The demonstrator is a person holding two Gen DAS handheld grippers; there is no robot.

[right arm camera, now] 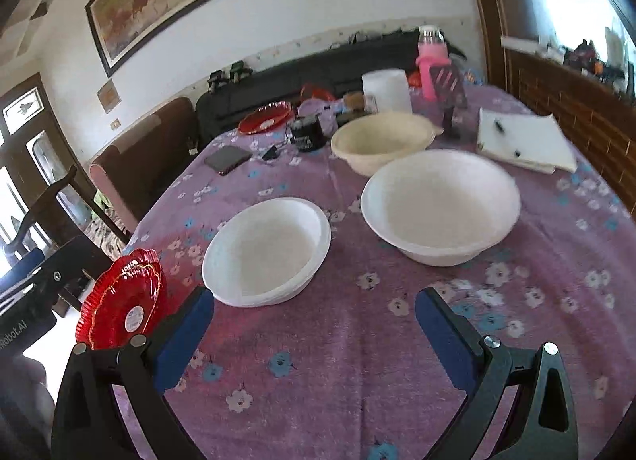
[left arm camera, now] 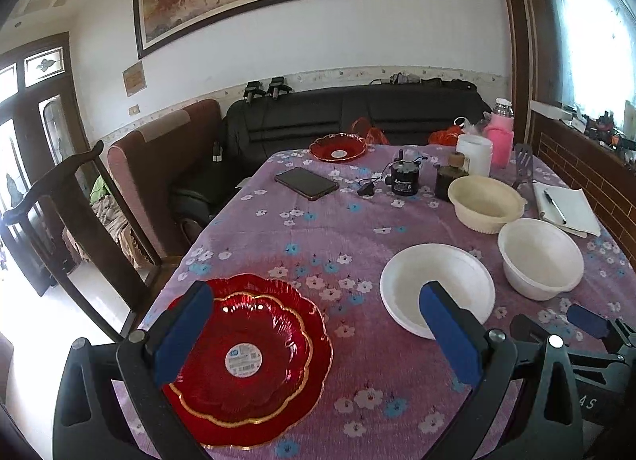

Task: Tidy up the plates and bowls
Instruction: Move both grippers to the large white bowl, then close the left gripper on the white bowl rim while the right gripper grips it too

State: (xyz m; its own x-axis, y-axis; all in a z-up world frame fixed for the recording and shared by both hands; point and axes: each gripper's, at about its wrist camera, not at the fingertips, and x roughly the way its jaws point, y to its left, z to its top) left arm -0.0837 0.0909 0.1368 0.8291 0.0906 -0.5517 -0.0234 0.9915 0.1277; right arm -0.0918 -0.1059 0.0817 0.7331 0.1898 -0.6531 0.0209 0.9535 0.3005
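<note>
Spread wide and holding nothing, my left tongs (left arm camera: 318, 325) hang over the near table edge, where I count two red plates stacked (left arm camera: 254, 356) under the left finger, a third red plate (left arm camera: 338, 148) at the far end, and three pale bowls: a shallow white bowl (left arm camera: 405, 281) behind the right finger, a deeper white bowl (left arm camera: 540, 257) and a cream bowl (left arm camera: 487, 197) beyond. From the other side, my right tongs (right arm camera: 314, 321) are also spread and empty above the purple flowered cloth (right arm camera: 357, 360), with the shallow white bowl just ahead of the left finger, the deeper one ahead to the right, the cream one behind, and the red stack at far left.
</note>
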